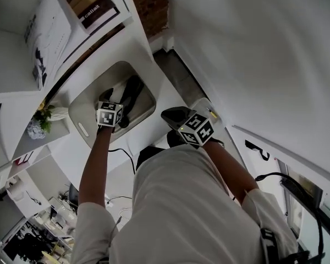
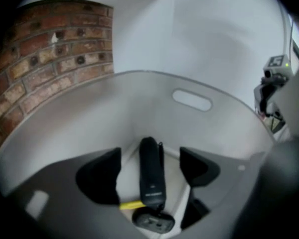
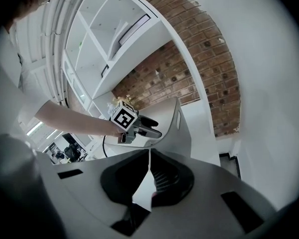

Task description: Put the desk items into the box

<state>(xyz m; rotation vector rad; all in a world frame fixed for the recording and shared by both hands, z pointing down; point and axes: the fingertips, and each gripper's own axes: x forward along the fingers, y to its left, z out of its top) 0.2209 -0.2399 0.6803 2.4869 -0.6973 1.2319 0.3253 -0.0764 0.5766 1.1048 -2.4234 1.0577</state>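
Left hand-held gripper (image 2: 148,169) is held, jaws apart, over the box (image 2: 139,86) containing three items (image 2: 152,176); right hand-held gripper (image 3: 149,158) is closed, empty.

Tongs (image 2: 150,166) spread apart above the box (image 2: 139,96); inside, possibly a remote (image 2: 151,183).

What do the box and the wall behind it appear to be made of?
The box looks like smooth, matt, pale plastic, judging by its curved one-piece wall and rounded handle slot, though that is not certain. The wall is rough red-brown brick with pale mortar joints.
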